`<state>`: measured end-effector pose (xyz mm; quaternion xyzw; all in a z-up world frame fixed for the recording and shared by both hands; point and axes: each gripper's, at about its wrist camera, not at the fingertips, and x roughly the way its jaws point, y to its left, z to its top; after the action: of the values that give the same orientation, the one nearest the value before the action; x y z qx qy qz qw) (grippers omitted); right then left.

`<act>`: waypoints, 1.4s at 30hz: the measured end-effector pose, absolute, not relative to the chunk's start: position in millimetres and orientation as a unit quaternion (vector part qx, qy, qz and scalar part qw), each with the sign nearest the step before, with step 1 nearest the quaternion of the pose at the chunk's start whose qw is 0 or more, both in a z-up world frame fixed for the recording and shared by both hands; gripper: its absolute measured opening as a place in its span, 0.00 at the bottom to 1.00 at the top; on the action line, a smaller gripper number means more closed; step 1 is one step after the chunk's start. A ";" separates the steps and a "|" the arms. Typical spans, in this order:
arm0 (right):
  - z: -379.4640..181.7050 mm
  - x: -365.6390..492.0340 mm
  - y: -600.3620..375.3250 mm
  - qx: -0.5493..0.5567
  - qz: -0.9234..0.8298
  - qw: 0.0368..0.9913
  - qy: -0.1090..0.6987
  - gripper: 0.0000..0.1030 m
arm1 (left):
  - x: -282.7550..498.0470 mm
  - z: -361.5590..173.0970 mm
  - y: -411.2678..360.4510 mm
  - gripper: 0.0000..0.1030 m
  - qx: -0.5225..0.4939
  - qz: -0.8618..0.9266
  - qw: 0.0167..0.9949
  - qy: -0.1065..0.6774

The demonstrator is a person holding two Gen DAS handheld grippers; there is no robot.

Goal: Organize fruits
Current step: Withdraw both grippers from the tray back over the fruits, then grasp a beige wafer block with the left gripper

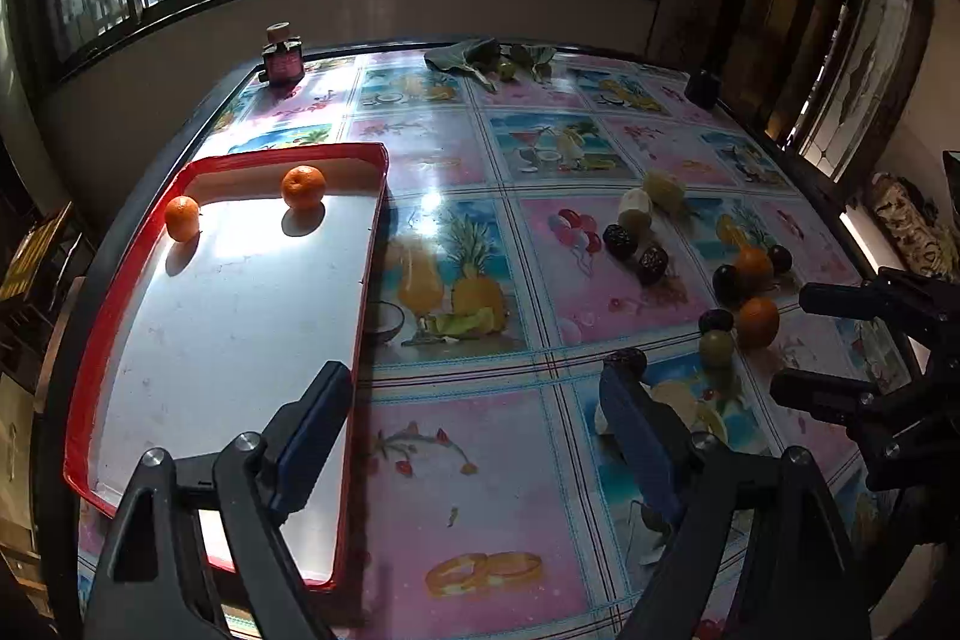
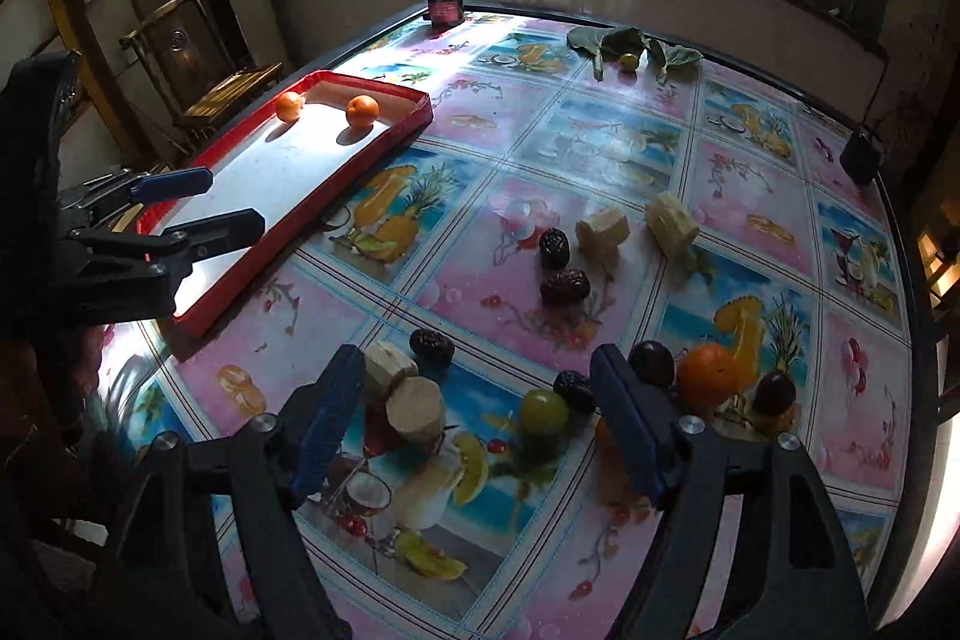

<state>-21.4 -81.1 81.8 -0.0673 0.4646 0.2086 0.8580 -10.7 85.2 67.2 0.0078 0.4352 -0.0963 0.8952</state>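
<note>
A red tray [image 1: 372,244] with a white floor lies at the table's left and holds two oranges [image 1: 303,187] [image 1: 182,218]. My left gripper [image 1: 474,400] hangs open above the tray's near right rim, nothing between its fingers. My right gripper [image 2: 480,388] is open over a cluster of loose fruit: a green grape [image 2: 543,411], cut cane pieces [image 2: 414,406] and a dark date [image 2: 573,388] lie on the cloth below its jaws, untouched. An orange [image 2: 708,376] and dark plums [image 2: 651,363] sit just right of it. In the right wrist view the left gripper [image 2: 237,199] shows over the tray [image 2: 360,166].
More dates [image 2: 564,286] and cane pieces [image 2: 672,223] lie mid-table. At the far edge stand a small bottle [image 2: 445,4], green leaves [image 2: 624,43] and a dark cup [image 2: 861,157]. A wooden chair [image 2: 210,94] stands beyond the table's left side.
</note>
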 end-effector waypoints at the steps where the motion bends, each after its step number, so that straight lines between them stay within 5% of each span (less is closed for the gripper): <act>1: 75.6 -27.0 -88.2 -0.069 0.202 0.858 0.467 0.76 | -14.1 62.8 73.2 0.82 0.017 -0.108 0.892 0.438; 14: 46.7 -46.3 -138.3 -0.006 0.188 0.847 0.497 0.76 | -3.1 30.9 35.9 0.78 0.021 -0.088 0.874 0.478; 19: 47.5 -44.6 -143.3 0.009 0.194 0.846 0.497 0.76 | 2.0 26.1 41.3 0.65 0.000 -0.078 0.872 0.483; 24: 48.5 -38.1 -125.6 0.011 0.217 0.844 0.491 0.76 | 7.2 14.6 49.1 0.40 0.000 -0.071 0.853 0.518; 33: 43.3 -18.6 -64.4 -0.032 0.275 0.838 0.470 0.76 | 12.6 16.2 55.9 0.40 0.006 -0.093 0.860 0.501; 35: 39.0 -14.2 -62.4 -0.031 0.271 0.835 0.478 0.75 | 16.0 16.7 52.1 0.23 0.020 -0.101 0.861 0.498; 42: 48.1 -21.7 -91.8 -0.034 0.253 0.848 0.465 0.75 | 17.6 16.4 49.6 0.23 0.010 -0.117 0.862 0.494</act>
<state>-21.7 -91.8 48.1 -0.0342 0.4652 0.2528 0.8476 17.6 49.6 16.4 0.0101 0.4936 -0.1171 0.8617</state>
